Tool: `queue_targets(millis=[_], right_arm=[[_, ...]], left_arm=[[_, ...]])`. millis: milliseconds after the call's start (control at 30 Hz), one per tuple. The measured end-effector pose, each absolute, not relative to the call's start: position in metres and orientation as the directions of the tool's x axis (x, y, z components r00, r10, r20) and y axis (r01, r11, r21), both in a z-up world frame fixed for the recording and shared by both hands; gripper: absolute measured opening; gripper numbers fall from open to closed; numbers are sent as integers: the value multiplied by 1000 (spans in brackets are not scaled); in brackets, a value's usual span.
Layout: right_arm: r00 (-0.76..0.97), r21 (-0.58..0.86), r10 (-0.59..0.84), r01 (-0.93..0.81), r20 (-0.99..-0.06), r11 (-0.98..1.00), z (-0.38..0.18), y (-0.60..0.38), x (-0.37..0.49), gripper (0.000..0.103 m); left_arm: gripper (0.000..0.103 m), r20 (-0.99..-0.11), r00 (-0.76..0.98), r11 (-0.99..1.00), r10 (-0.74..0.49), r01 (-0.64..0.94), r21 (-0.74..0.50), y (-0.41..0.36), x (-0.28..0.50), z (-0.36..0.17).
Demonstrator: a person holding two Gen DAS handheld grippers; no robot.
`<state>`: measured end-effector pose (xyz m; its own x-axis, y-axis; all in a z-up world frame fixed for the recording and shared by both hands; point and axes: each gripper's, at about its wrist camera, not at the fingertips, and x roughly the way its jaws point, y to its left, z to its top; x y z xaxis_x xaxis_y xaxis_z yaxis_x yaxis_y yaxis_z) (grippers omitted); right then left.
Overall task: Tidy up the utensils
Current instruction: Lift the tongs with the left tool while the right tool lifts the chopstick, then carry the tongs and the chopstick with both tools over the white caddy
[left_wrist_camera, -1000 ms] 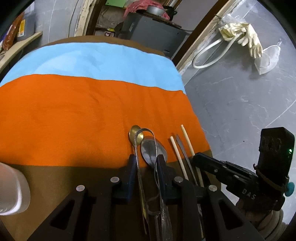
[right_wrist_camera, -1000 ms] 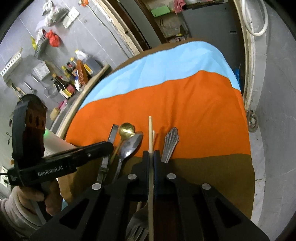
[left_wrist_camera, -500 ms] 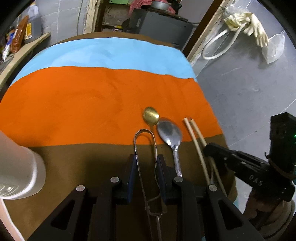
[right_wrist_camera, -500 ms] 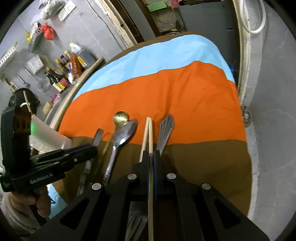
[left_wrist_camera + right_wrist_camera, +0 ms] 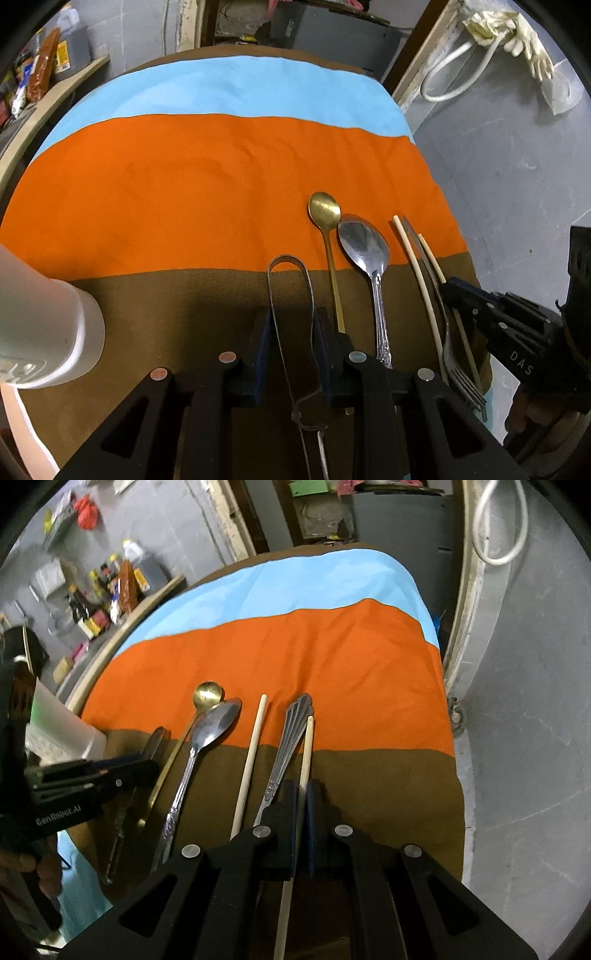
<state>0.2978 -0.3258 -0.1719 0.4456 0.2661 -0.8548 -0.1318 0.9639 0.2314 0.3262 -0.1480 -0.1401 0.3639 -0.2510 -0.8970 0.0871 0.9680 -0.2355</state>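
Tongs point(image 5: 291, 295) now off the spoons point(image 5: 364, 243).

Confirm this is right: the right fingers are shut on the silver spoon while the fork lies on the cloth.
Not the silver spoon: the right wrist view shows the right gripper shut on a chopstick. The fork does lie on the cloth.

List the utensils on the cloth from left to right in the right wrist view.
Tongs → gold spoon → silver spoon → loose chopstick → fork → chopstick held in the right gripper.
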Motion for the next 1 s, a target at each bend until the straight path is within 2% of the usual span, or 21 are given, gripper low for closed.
queue_targets(millis=[100,300,333,400,600,700,767,1000], right_arm=[[424,212,258,-153,-868,965,-172,-324,302,6],[413,183,232,-156,-881,971,-172,-318,305,6],[412,175,225,-156,-883,972,-172,-317,305,6],[408,163,213,-153,-888,975,-172,-315,307,6],[412,215,240,-108,-879,971,-168,-321,309,4],[461,297,298,-77,-836,952,-160,-331,300,4],[527,369,351,-75,-774,926,-149,-339,287,4],[692,485,439,-146,-573,862,-117,-342,255,4]], left_arm=[[30,-900,346,964,-264,110,-240,-152,328,-141],[32,-904,359,971,-234,130,-199,-162,330,-141],[31,-903,360,971,-234,129,-200,-161,331,-141],[22,-904,365,974,-224,123,-191,-158,331,-141],[21,-869,406,957,-284,71,-280,-139,321,-135],[21,-821,476,944,-316,73,-321,-129,308,-122],[21,-789,520,938,-329,83,-336,-124,299,-114],[21,-644,670,915,-370,141,-378,-111,271,-79]])
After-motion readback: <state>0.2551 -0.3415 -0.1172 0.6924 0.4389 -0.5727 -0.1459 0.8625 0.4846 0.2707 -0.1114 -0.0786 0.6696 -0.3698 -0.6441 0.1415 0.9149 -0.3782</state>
